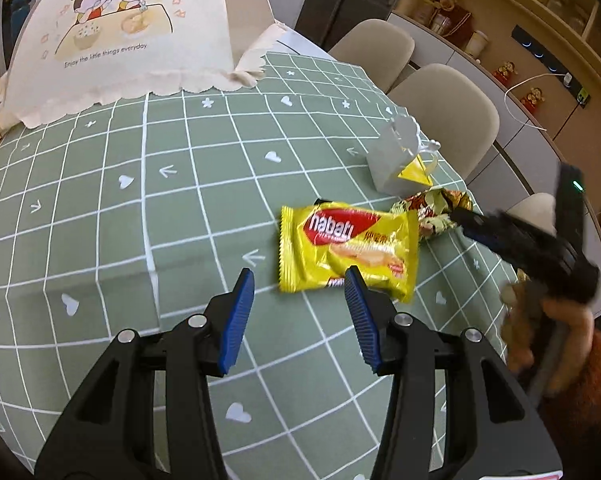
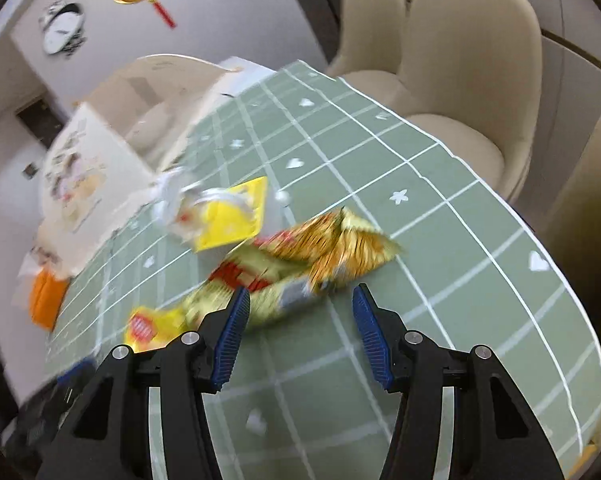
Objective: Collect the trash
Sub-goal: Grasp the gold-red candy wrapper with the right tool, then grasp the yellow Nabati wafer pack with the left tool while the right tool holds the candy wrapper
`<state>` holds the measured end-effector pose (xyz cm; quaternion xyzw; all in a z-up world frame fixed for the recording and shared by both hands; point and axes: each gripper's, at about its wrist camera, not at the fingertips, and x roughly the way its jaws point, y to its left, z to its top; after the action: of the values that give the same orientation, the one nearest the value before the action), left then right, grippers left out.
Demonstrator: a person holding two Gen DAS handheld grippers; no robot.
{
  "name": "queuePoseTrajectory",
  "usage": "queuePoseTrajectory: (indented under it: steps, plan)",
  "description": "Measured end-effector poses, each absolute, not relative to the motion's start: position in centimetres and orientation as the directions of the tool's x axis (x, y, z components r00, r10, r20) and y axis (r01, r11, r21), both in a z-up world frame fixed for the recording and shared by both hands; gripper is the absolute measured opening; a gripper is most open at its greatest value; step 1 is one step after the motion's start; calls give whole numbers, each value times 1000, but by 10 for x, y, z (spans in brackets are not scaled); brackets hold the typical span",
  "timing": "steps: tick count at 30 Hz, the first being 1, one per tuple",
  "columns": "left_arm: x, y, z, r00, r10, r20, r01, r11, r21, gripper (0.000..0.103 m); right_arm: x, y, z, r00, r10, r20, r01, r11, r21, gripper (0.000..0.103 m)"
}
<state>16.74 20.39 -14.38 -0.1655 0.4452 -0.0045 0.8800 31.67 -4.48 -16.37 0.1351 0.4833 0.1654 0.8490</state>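
A yellow Nabati wafer wrapper (image 1: 348, 248) lies flat on the green checked tablecloth (image 1: 140, 208). My left gripper (image 1: 299, 280) hangs open just short of its near edge, and its right fingertip overlaps the wrapper's corner in the picture. Behind it lies a crumpled gold and red wrapper (image 1: 432, 210), with the blurred right gripper (image 1: 466, 220) reaching in from the right. In the right wrist view the same gold wrapper (image 2: 332, 248) sits just ahead of my open right gripper (image 2: 300, 300), with nothing between the pads. The yellow wrapper (image 2: 152, 326) shows at the lower left.
A small white gift bag (image 1: 396, 160) with a yellow flap stands behind the wrappers. A cream mesh food cover (image 1: 116, 32) stands at the far left of the table. Beige chairs (image 1: 444, 104) line the far edge (image 2: 476, 184). A hand in a fuzzy brown sleeve (image 1: 560, 340) holds the right gripper.
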Motion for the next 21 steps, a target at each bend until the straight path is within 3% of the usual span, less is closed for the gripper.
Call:
queuePoseTrajectory:
  steps: [2, 3, 6, 13, 21]
  plan:
    - [167, 205, -145, 602, -166, -781, -133, 944, -303, 45, 325, -44, -166, 479, 416, -773, -157, 907, 392, 44]
    - [168, 206, -145, 602, -170, -781, -129, 944, -305, 45, 329, -43, -167, 464, 419, -780, -175, 907, 383, 32]
    - [177, 208, -145, 603, -171, -779, -120, 946, -300, 45, 327, -53, -163, 444, 464, -766, -205, 885, 418, 24]
    - [212, 210, -153, 591, -151, -792, -140, 948, -285, 45, 278, -106, -119, 533, 428, -730, -268, 904, 334, 21]
    - [225, 183, -170, 527, -174, -832, -100, 959, -264, 45, 216, -172, -98, 589, 391, -707, -208, 919, 335, 21]
